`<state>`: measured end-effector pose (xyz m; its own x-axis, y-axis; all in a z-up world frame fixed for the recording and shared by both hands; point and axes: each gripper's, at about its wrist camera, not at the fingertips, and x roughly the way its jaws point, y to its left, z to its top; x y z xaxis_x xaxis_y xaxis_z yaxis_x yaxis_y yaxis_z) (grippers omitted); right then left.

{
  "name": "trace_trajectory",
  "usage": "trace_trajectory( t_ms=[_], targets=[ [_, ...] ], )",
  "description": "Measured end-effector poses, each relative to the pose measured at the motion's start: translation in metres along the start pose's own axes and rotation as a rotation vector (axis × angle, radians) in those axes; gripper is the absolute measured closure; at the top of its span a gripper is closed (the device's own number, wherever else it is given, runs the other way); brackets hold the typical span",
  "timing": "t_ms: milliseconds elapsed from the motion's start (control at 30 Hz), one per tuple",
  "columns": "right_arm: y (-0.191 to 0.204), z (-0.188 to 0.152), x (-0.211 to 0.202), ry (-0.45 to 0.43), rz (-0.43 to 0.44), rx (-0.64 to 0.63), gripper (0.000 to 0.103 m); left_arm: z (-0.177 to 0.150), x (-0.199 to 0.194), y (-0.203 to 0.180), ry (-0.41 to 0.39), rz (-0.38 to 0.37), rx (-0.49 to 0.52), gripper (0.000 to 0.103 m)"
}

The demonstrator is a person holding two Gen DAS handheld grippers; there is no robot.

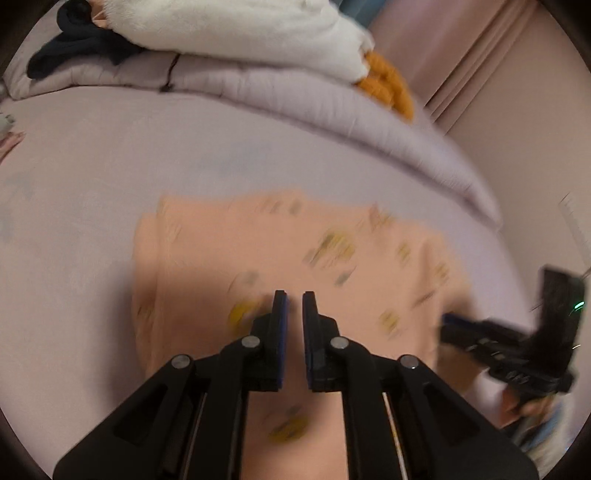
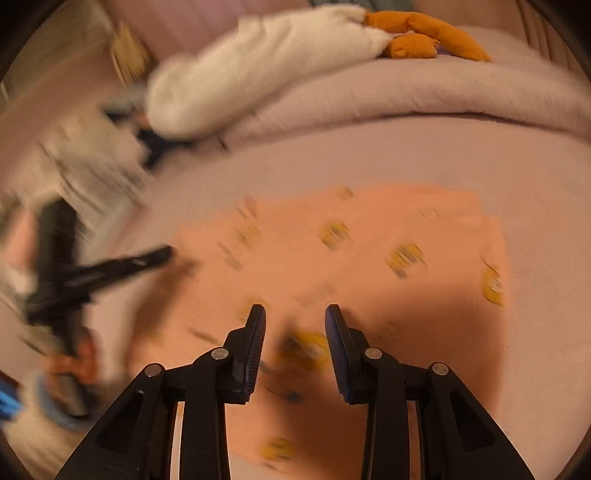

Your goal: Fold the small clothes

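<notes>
A peach garment (image 1: 258,251) with small yellow prints lies flat on the pale lilac bed sheet (image 1: 81,177), folded into a rough rectangle. My left gripper (image 1: 294,295) hovers over its near part, jaws almost together with only a thin slit and nothing in it. In the right wrist view the same garment (image 2: 369,229) spreads ahead of my right gripper (image 2: 295,310), which stands open above it with no cloth between the pads. Each gripper shows in the other's view: the right gripper (image 1: 447,319) at the garment's right edge, the left gripper (image 2: 168,253) at its left edge. Both views are blurred.
A rolled lilac duvet (image 1: 295,96) runs along the back of the bed. On it lie a white fluffy blanket (image 1: 240,29), an orange plush item (image 1: 388,85) and a dark garment (image 1: 74,48). Pink curtains (image 1: 480,55) hang at the right.
</notes>
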<state>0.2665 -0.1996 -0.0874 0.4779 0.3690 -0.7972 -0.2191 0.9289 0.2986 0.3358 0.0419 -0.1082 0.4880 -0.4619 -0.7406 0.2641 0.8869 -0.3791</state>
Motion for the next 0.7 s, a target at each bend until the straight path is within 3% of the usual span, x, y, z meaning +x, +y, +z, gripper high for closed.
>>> trace_trajectory(
  t_ms=[67,200,333,433,533,567,600,700],
  targets=[
    [-0.007,-0.020,-0.005,0.032,-0.048,-0.025,0.067,-0.016,-0.001,0.014,0.003,0.039,-0.001,0.096],
    [-0.032,-0.056,-0.027,0.041,-0.098,-0.016,0.088,-0.028,-0.012,0.042,-0.015,0.014,-0.082,0.100],
    [-0.056,-0.069,-0.056,0.001,-0.114,0.066,0.088,-0.037,-0.032,0.049,-0.027,0.062,-0.110,0.100],
    [-0.070,-0.073,-0.075,-0.037,-0.181,0.122,0.087,-0.045,-0.051,0.051,-0.039,0.052,-0.134,0.099],
    [-0.081,-0.085,-0.088,-0.067,-0.094,0.183,0.083,-0.060,-0.069,0.050,-0.054,0.020,-0.162,0.085],
    [-0.083,-0.088,-0.090,-0.072,-0.072,0.192,0.075,-0.065,-0.074,0.050,-0.057,-0.010,-0.175,0.082],
    [-0.085,-0.091,-0.090,-0.073,-0.062,0.199,0.067,-0.070,-0.077,0.048,-0.060,-0.033,-0.183,0.082],
    [-0.083,-0.094,-0.084,-0.074,-0.052,0.212,0.065,-0.085,-0.077,0.034,-0.038,-0.085,-0.166,0.082]
  ],
)
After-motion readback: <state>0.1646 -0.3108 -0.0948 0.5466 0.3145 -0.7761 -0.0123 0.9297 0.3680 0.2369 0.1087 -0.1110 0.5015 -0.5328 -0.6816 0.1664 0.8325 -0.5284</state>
